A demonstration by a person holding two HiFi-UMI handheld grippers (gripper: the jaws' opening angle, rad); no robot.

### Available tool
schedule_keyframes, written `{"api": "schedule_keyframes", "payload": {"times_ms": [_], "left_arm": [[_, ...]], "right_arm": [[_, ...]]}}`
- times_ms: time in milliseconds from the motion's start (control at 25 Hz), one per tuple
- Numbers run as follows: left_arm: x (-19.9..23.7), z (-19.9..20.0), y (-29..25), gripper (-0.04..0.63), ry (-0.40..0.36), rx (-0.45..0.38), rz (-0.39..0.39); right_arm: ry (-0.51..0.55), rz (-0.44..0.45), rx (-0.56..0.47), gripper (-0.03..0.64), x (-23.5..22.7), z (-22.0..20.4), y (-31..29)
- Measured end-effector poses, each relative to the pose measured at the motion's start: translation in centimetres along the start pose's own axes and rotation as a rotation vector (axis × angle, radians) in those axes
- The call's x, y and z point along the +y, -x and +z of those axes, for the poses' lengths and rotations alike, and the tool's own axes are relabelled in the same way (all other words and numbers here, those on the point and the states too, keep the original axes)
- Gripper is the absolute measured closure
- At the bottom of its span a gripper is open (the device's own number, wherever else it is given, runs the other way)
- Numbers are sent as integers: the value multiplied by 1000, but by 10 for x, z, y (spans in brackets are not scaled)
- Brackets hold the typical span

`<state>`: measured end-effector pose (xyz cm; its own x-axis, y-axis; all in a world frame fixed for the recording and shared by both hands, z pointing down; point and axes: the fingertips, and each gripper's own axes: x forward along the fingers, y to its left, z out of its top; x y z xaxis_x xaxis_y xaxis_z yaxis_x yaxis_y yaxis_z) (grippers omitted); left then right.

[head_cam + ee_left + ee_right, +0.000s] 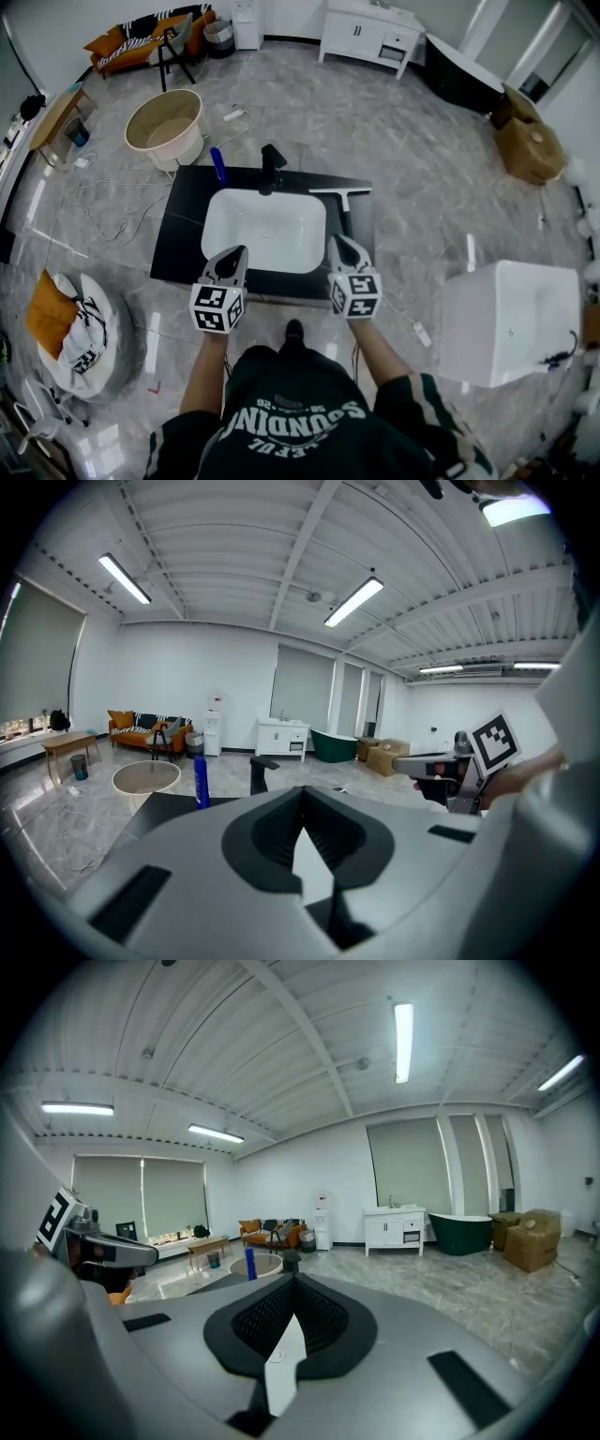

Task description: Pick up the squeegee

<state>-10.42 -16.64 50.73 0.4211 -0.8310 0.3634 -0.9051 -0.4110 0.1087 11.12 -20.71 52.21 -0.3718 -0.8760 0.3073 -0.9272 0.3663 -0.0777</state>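
The squeegee point(343, 199), with a pale blade and a dark handle, lies on the right part of the black counter point(183, 220), beside the white basin point(264, 230). My right gripper point(336, 242) hovers at the counter's near edge, just short of the handle's end, its jaws together and empty. My left gripper point(238, 253) is level with it over the basin's near rim, jaws also together with nothing in them. The squeegee does not show in either gripper view. A blue bottle point(218, 165) and a black tap point(272, 169) stand at the counter's back.
A round beige tub point(167, 127) sits on the floor beyond the counter at the left. A white box-like unit point(511, 319) stands to the right. Cables trail over the marble floor at the left. A beanbag with an orange cushion point(70, 328) lies near left.
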Motion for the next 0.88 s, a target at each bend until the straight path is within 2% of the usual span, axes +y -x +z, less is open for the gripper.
{"api": "schedule_keyframes", "payload": {"times_ms": [320, 560, 880], "left_arm": [[24, 31, -50, 594, -34, -9, -67], [28, 44, -85, 594, -74, -2, -157], [21, 43, -111, 594, -82, 29, -217]], "right_arm": [[8, 10, -26, 615, 3, 23, -40], [0, -38, -48, 615, -4, 33, -55], [-16, -81, -33, 615, -23, 27, -55]]}}
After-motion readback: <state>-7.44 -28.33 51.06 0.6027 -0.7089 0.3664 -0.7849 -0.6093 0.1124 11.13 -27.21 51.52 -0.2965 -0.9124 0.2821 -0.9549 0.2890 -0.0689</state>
